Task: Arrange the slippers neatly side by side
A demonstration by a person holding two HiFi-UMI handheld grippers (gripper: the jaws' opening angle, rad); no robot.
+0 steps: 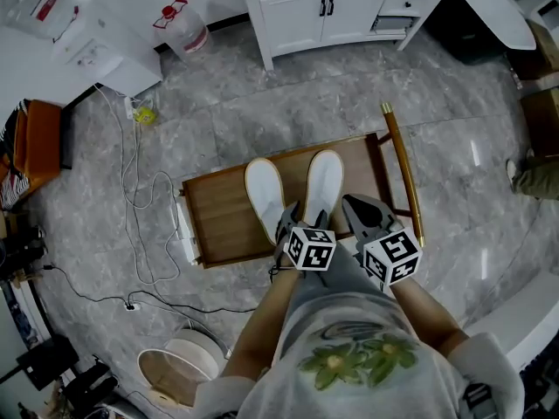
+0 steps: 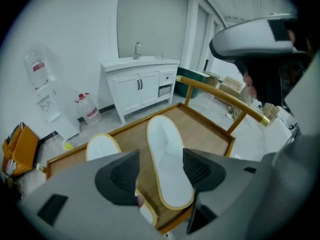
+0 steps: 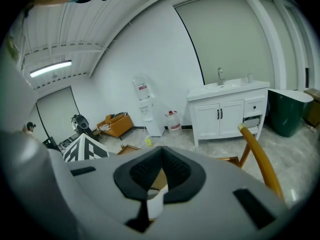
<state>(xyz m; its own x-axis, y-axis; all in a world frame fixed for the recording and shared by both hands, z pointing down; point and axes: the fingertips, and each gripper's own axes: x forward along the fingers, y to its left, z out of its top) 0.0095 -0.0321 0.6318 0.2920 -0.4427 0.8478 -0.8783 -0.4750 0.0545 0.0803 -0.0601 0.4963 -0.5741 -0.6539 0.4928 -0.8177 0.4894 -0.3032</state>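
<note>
Two white slippers with tan edging lie side by side, toes away from me, on a low wooden cart (image 1: 218,212). The left slipper (image 1: 264,195) (image 2: 102,146) angles slightly outward; the right slipper (image 1: 325,182) (image 2: 167,164) lies straight. My left gripper (image 1: 303,219) (image 2: 160,171) hovers open over the heel ends, nothing held, with the right slipper showing between its jaws. My right gripper (image 1: 356,206) (image 3: 161,171) is shut and empty, just right of the right slipper's heel, over the cart's right part.
The cart has a golden handle bar (image 1: 402,173) (image 2: 220,96) on its right side. A white sink cabinet (image 1: 332,11) stands beyond, with a water bottle (image 1: 185,29) to its left. Cables (image 1: 144,208) trail over the grey floor at left. An orange chair (image 1: 35,142) sits far left.
</note>
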